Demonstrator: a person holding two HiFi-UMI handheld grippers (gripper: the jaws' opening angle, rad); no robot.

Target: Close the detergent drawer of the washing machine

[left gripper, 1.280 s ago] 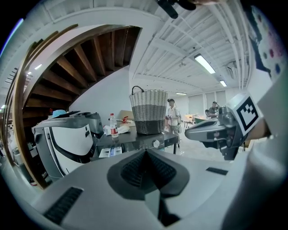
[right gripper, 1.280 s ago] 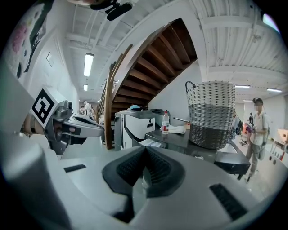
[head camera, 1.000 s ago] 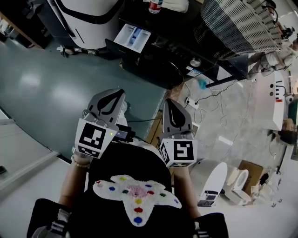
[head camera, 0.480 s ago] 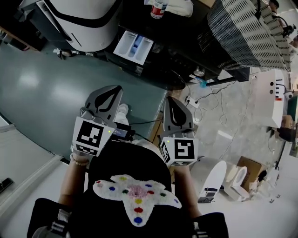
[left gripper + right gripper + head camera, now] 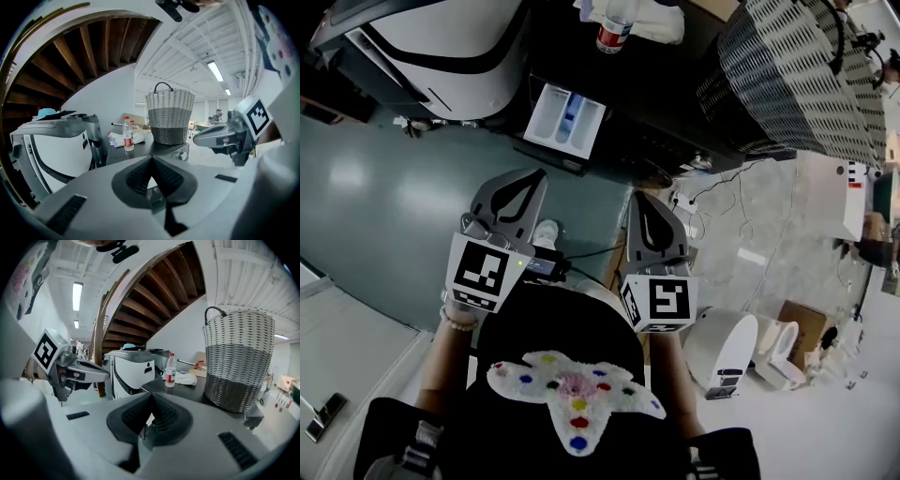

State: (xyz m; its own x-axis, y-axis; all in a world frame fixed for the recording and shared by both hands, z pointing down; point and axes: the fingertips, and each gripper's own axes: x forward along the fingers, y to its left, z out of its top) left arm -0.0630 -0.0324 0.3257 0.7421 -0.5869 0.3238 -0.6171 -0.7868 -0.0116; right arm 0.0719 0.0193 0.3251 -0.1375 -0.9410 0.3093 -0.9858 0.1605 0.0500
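The black washing machine point(image 5: 675, 103) stands ahead of me at the top of the head view. Its white detergent drawer point(image 5: 565, 120) sticks out of the front, pulled open, with compartments showing. My left gripper point(image 5: 534, 174) is shut with nothing in it and points toward the drawer, a short way below it. My right gripper point(image 5: 639, 200) is also shut and holds nothing; it sits beside the left one, lower right of the drawer. In the left gripper view the closed jaws meet at the left gripper point(image 5: 151, 159); likewise the right gripper point(image 5: 151, 397) in its own view.
A wicker basket point(image 5: 797, 66), a plastic bottle point(image 5: 612, 28) and a white cloth point(image 5: 656, 14) rest on the machine's top. A white appliance point(image 5: 450, 47) stands to its left. Cables point(image 5: 712, 202) trail over the floor at right, near a white bin point(image 5: 722, 352) and a cardboard box point(image 5: 806, 342).
Both grippers have advanced toward the washing machine, so the open drawer now lies nearer to their tips. Both stay shut.
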